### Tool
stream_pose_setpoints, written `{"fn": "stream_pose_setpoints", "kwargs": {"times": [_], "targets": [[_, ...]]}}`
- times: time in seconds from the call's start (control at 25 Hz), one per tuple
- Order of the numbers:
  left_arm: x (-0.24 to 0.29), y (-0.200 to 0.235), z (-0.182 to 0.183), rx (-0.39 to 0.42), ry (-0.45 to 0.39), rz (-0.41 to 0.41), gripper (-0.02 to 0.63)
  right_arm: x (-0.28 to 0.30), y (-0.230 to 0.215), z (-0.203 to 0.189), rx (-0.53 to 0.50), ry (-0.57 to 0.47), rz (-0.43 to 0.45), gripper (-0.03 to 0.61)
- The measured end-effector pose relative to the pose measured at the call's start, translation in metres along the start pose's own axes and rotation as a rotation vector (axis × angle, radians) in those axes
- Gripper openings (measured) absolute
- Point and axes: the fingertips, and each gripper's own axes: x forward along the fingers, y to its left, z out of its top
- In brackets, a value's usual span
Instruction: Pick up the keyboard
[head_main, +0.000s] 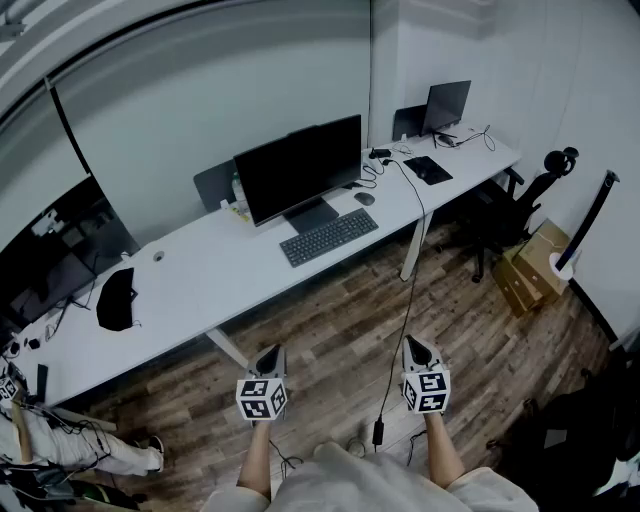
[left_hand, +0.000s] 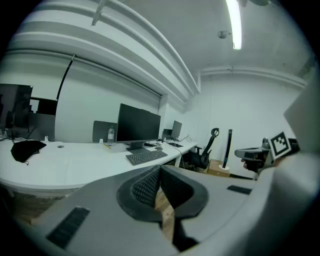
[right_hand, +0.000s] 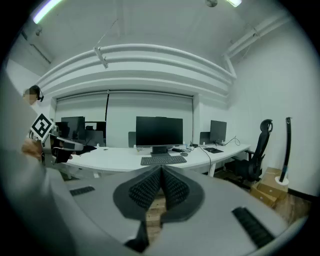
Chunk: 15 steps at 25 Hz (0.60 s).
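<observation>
Step in hand: the approach. The keyboard (head_main: 329, 236) lies untouched on the tabletop (head_main: 200, 270), well apart from both tongs.
Doing it well: I would open both tongs before arriving, come in low at the two short ends, pinch the thin edges and lift level. Whether a cable trails behind it I cannot tell.
Left tongs (head_main: 271, 352): closed on nothing, ribbed dark pads pressed together, held over the wood-plank floor (head_main: 330, 330).
Monitor (head_main: 300, 167): broad, dark, glossy panel on a flat stand, just behind the keyboard.
Keyboard: slim dark rectangle with low keys, lying slantwise just in front of the monitor stand. It looks like rigid plastic and probably light.
Mouse (head_main: 364, 198): small, rounded and dark, just right of the keyboard.
Right tongs (head_main: 417, 347): closed and empty, with the same ribbed pads, also over the floor.
Tabletop: long, white, smooth and matte.
</observation>
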Motion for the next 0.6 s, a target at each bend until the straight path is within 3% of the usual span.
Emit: {"fn": "stream_pose_setpoints", "kwargs": {"times": [0.6], "targets": [[0.0064,0.0051,0.0042,0.006,-0.005,-0.012,0.009,0.0081,-0.0006,0.0018,0.015,-0.01,0.001,-0.002]]}}
